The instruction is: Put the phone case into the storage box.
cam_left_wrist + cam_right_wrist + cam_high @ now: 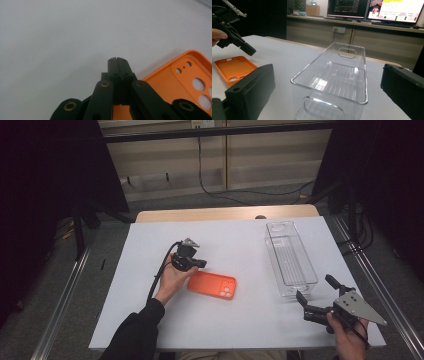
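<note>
A: Where was the orange phone case (pixel 212 285) at that moment?

B: It lay flat on the white table (pixel 235 320), a little left of the middle, inner side up with the camera cut-outs toward the person's right. In the left gripper view its corner with the round holes showed at the lower right (pixel 186 82), and in the right gripper view it sat at the far left (pixel 233 68).

A: And the left gripper (pixel 201 264)?

B: The person's left hand (pixel 172 277) held it just above the case's far left end, tips pointing right. Its own view looked along the two black jaws, and they were pressed flat together with nothing between them. The tips hung over bare table just beside the case's edge; I could not tell whether they touched anything. From the right gripper view the same gripper showed at the upper left (pixel 249 51), slanting down toward the case.

A: The right gripper (pixel 315 292)?

B: It was near the table's right front corner, held by the right hand (pixel 350 337), its jaws spread wide and gripping nothing. They pointed at the near end of the clear plastic bin (pixel 291 258).

A: How did that bin stand?

B: Upright, long side running away from the person, on the right part of the table, well apart from the case. In the right gripper view it lay between the two spread jaws but farther off (pixel 332 75), with an oval handle slot in each end wall.
</note>
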Demonstrator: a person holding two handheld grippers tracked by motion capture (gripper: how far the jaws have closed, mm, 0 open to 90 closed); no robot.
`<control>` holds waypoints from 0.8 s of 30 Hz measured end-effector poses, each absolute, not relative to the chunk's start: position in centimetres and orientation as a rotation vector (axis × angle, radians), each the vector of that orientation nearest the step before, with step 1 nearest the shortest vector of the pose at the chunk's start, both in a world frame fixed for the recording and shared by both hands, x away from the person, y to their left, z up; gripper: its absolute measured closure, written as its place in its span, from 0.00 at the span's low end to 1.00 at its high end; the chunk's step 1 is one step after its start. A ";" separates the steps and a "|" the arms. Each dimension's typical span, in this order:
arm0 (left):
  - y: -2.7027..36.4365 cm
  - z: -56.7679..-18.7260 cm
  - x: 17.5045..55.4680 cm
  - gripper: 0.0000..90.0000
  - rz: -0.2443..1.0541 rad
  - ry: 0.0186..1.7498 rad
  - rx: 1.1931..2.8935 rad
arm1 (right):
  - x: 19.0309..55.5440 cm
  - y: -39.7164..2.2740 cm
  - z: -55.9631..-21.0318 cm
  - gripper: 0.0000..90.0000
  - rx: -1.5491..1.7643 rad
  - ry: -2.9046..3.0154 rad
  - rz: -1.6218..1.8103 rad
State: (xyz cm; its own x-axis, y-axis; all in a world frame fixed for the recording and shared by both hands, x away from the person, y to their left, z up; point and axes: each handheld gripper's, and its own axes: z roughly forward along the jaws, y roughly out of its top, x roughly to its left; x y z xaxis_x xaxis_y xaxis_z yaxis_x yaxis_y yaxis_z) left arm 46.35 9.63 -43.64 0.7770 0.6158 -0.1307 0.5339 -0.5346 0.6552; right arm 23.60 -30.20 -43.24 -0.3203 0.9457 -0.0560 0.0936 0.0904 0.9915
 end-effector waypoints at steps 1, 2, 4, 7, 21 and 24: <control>9.5 -43.8 46.4 1.00 0.154 0.850 2.262 | 23.6 -30.2 -43.2 0.00 1.061 1.561 1.331; 9.5 -43.8 46.4 1.00 0.156 0.851 2.268 | 23.6 -30.2 -43.2 0.00 1.061 1.561 1.331; 9.4 -44.0 46.4 1.00 0.155 0.850 2.265 | 23.6 -30.2 -43.2 0.00 1.061 1.561 1.332; 9.3 -44.3 46.4 1.00 0.159 0.858 2.276 | 23.6 -30.2 -43.2 0.00 1.060 1.562 1.333; 9.6 -44.7 46.4 1.00 0.164 0.867 2.281 | 23.6 -30.2 -43.2 0.00 1.058 1.561 1.337; 9.7 -44.7 46.3 1.00 0.162 0.867 2.279 | 23.5 -30.2 -43.2 0.00 1.057 1.563 1.337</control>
State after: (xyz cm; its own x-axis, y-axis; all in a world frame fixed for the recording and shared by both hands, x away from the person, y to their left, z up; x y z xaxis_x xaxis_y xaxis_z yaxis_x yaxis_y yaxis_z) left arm 46.30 9.66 -44.71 0.7699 0.6270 -0.1189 0.5418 -0.5437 0.6409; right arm 23.54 -30.18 -43.23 -0.3252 0.9440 -0.0555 0.0917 0.0899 0.9917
